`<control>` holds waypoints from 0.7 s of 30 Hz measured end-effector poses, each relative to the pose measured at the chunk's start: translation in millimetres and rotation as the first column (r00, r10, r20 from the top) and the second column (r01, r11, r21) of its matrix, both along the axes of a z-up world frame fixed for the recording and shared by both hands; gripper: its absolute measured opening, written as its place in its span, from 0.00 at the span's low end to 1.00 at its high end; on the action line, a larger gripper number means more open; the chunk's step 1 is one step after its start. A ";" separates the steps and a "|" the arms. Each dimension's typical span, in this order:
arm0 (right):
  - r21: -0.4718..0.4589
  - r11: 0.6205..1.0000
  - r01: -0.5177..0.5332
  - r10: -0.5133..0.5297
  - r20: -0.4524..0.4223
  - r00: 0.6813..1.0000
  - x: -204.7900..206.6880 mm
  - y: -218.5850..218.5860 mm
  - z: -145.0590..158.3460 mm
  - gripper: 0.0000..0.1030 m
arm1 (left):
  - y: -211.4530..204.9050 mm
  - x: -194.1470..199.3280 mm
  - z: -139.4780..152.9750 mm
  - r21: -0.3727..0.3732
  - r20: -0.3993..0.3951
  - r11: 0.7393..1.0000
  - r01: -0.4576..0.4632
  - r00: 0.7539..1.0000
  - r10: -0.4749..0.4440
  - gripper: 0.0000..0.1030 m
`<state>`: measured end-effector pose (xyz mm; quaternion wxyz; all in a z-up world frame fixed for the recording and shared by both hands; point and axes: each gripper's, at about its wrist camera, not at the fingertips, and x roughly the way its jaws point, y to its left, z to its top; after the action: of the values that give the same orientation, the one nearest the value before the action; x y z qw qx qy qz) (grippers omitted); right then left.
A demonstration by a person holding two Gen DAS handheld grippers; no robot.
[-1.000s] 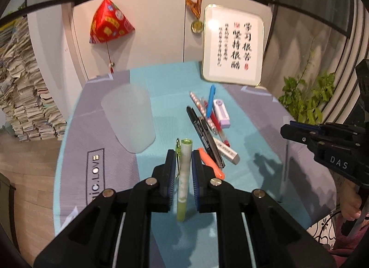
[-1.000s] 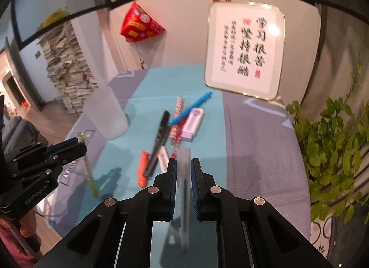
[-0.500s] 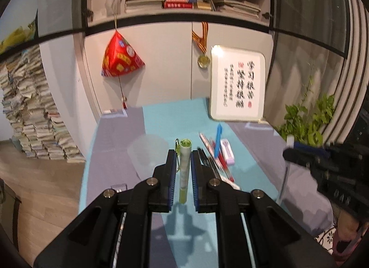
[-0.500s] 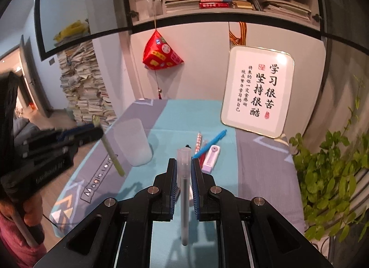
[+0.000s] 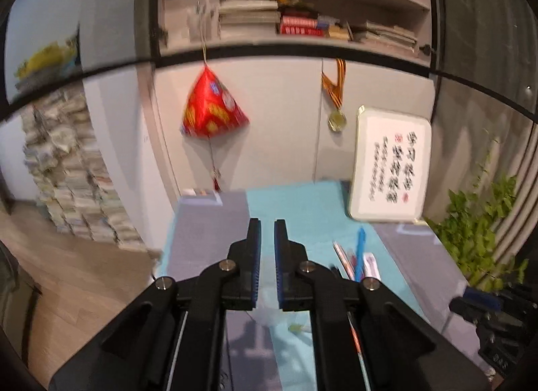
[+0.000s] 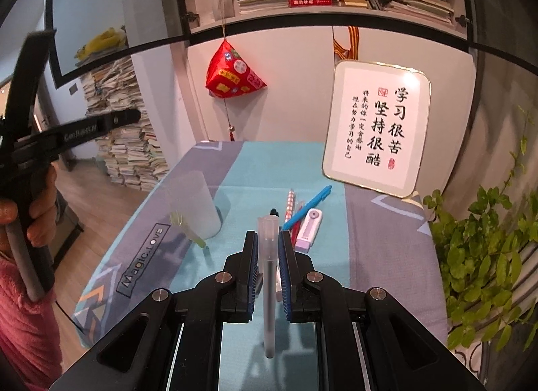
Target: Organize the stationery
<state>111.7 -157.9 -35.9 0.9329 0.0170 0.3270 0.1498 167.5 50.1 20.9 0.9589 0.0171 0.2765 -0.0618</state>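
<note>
My left gripper [image 5: 267, 239] is open a little and holds nothing, high above the table. The green pen [image 6: 188, 231] lies tilted on the table beside the frosted plastic cup [image 6: 196, 204]; it also shows blurred in the left wrist view [image 5: 297, 327]. My right gripper [image 6: 268, 249] is shut on a clear-capped grey pen [image 6: 269, 276], held upright above the table. Loose pens lie further back: a blue pen [image 6: 307, 202], a patterned pen [image 6: 289, 204], a black pen tip [image 6: 274, 212] and a lilac correction tape [image 6: 309, 229].
A framed calligraphy board [image 6: 376, 127] leans at the table's back right. A green plant [image 6: 484, 256] stands to the right. A red pyramid ornament [image 6: 232, 73] hangs on the wall. Stacked papers [image 6: 124, 142] stand on the floor at the left.
My left gripper has let go of the green pen, which has dropped beside the cup, and has tilted upwards. My right gripper has kept its pen and risen slightly.
</note>
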 end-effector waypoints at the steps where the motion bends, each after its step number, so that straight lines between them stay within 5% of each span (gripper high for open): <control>1: -0.001 1.000 0.002 -0.002 -0.006 1.000 0.9 -1.0 -2.1 0.13 | 0.8 -3.0 -6.0 -0.013 -0.012 1.000 0.012 1.000 -0.013 0.07; 6: -0.005 1.000 0.024 -0.024 -0.041 0.999 6.3 -6.9 -11.6 0.13 | -0.6 -22.5 -53.3 -0.006 -0.102 0.998 0.061 0.993 -0.061 0.14; 11: 0.001 0.999 0.039 -0.039 -0.070 0.997 7.1 -12.2 -21.4 0.13 | -14.7 -25.5 -108.0 -0.097 -0.316 0.991 0.094 0.941 -0.120 0.25; 18: 0.010 0.998 0.069 -0.068 -0.093 0.993 3.2 -25.8 -28.6 0.13 | -66.7 -45.9 -129.0 0.037 -0.288 0.969 0.245 0.931 -0.224 0.61; 21: 0.030 0.995 0.091 -0.088 -0.089 0.992 0.7 -35.9 -28.0 0.13 | -82.4 -45.8 -138.8 0.052 -0.349 0.962 0.268 0.907 -0.234 0.68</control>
<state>112.4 -193.7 -64.0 0.9231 0.0541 0.3637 0.1126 121.7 -32.3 -117.8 0.8787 0.0890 0.4359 -0.1730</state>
